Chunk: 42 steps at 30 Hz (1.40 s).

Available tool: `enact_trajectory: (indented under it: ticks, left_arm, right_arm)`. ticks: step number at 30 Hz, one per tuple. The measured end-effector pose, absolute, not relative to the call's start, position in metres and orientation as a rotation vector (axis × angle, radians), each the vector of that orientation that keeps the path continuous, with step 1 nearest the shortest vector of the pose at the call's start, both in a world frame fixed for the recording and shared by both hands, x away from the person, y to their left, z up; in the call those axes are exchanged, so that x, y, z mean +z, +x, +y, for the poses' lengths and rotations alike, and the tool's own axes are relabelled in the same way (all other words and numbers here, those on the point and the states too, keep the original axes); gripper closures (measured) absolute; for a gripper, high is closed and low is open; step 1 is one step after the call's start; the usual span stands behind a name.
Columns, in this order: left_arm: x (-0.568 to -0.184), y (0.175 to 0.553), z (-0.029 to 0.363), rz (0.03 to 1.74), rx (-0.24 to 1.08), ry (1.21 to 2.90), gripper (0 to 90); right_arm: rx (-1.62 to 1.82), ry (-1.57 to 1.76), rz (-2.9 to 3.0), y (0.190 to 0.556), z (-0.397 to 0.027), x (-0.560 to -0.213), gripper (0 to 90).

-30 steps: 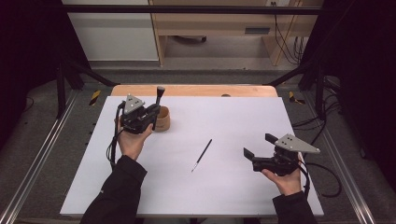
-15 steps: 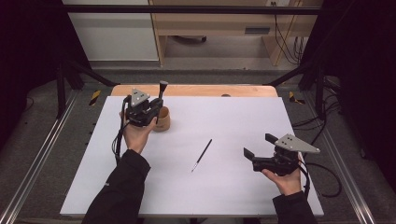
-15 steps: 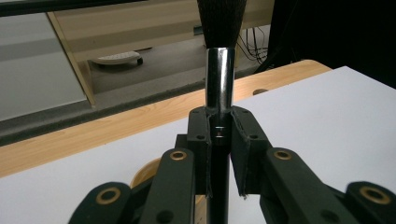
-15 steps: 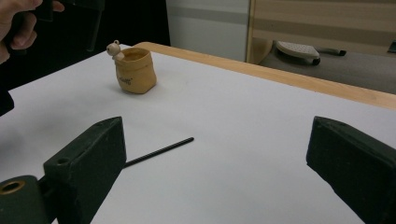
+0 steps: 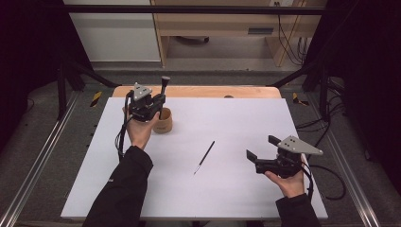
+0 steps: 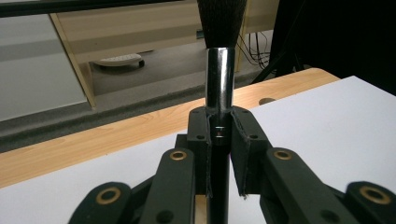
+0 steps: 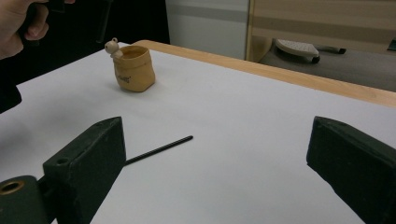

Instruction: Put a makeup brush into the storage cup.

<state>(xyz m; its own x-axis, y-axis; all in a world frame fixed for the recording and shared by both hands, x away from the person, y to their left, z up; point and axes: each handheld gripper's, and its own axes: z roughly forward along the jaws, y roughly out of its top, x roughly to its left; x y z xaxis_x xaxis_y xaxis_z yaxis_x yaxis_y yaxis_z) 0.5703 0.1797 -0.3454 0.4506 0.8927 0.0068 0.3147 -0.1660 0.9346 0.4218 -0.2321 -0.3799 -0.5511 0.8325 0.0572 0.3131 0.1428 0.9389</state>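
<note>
Now, change: left claw [image 5: 161,97] carried sideways toward the pot [image 5: 163,121], compared with a second ago.
Left claw: clenched on upright brush [image 6: 219,65], above the pot.
Right claw [image 5: 262,150]: released, resting unmoved.
Thin brush [image 5: 204,157]: lying on desk [image 5: 236,113], waiting.

A white-topped table [image 5: 236,118] carries a tan pot [image 5: 164,122] and thin brush [image 5: 204,157].

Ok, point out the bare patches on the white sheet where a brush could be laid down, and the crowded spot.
Free: the far right of the white sheet, between the wooden table edge and the right gripper; also the near left, between the sleeve and the thin brush. Crowded: the far left, where the left gripper holds the big brush over the cup.
</note>
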Motion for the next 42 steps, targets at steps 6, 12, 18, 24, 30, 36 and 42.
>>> enact_trajectory:
  ticks: [6, 12, 18, 24, 30, 36, 42]
  left_arm:
    - [-0.346, 0.577, 0.180, 1.059, 0.747, 1.718, 78.5]
    - [-0.347, 0.582, 0.182, 1.073, 0.753, 1.704, 78.5]
    - [-0.350, 0.588, 0.181, 1.082, 0.756, 1.698, 78.5]
    - [-0.354, 0.595, 0.176, 1.083, 0.765, 1.707, 78.5]
    - [-0.360, 0.602, 0.173, 1.091, 0.778, 1.730, 78.5]
    - [-0.367, 0.610, 0.175, 1.118, 0.785, 1.732, 78.5]
    - [-0.373, 0.614, 0.173, 1.132, 0.784, 1.741, 78.5]
  right_arm:
    - [1.400, 1.096, 1.948, 0.423, -0.231, -0.381, 5.2]
    - [1.403, 1.099, 1.946, 0.423, -0.231, -0.382, 5.3]
    - [1.399, 1.101, 1.947, 0.423, -0.231, -0.382, 5.3]
    - [1.400, 1.103, 1.948, 0.423, -0.231, -0.382, 5.3]
    - [1.400, 1.098, 1.950, 0.424, -0.233, -0.382, 5.2]
    - [1.394, 1.114, 1.946, 0.425, -0.237, -0.384, 5.3]
    - [1.396, 1.118, 1.942, 0.425, -0.240, -0.384, 5.3]
